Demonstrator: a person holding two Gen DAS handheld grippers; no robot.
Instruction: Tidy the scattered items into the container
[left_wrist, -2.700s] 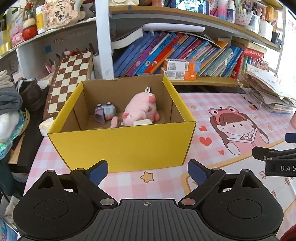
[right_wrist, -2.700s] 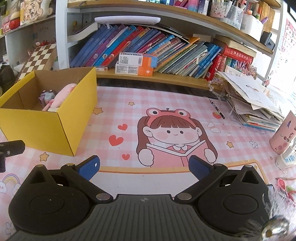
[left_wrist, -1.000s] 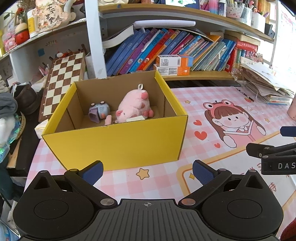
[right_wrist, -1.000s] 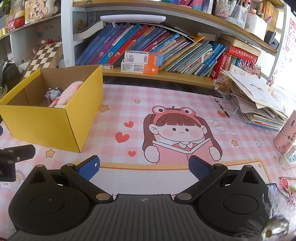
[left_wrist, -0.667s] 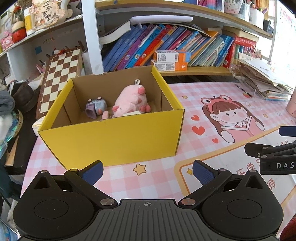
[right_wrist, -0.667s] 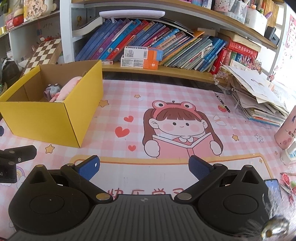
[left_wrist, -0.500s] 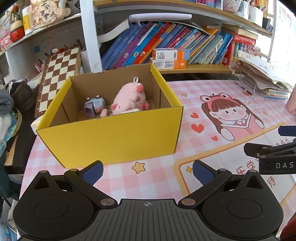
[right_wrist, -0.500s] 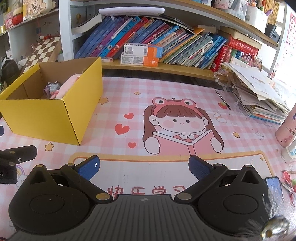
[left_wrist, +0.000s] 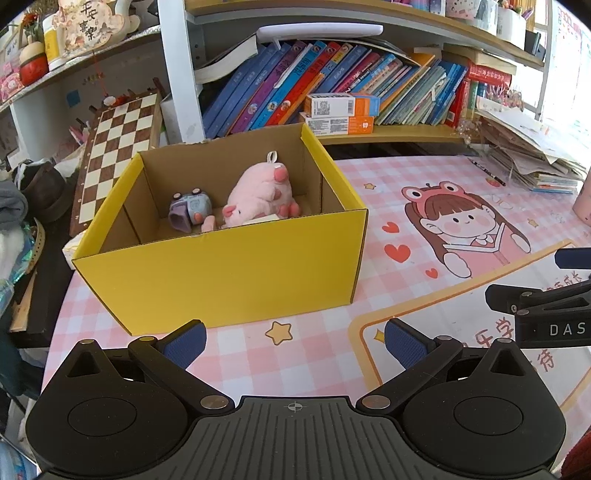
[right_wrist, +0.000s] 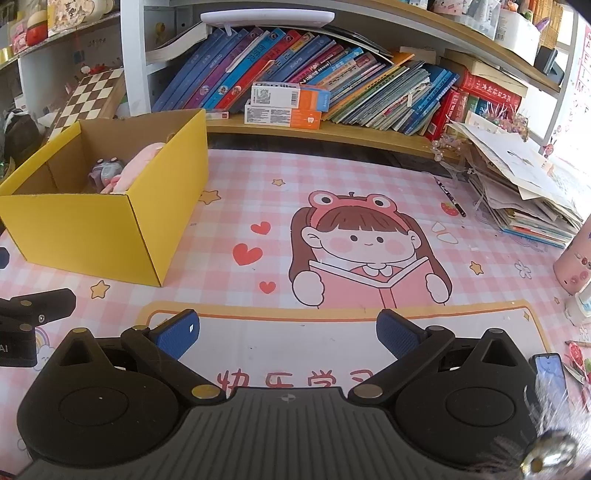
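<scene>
both the left gripper (left_wrist: 293, 338) and right gripper (right_wrist: 286, 334) hang wide open and empty before the yellow cardboard box (left_wrist: 229, 273) holding a pink plush pig (left_wrist: 258, 197), so tidying looks finished, with nothing loose on the pink checked mat (right_wrist: 258, 184) to fetch next.

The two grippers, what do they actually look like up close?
Both match. The left gripper and right gripper each have a black ribbed body with two round black discs, angled black arms with silver rivets, and blue textured finger pads. Seen side-on from the left camera, the right gripper carries white letters "DAS".
</scene>
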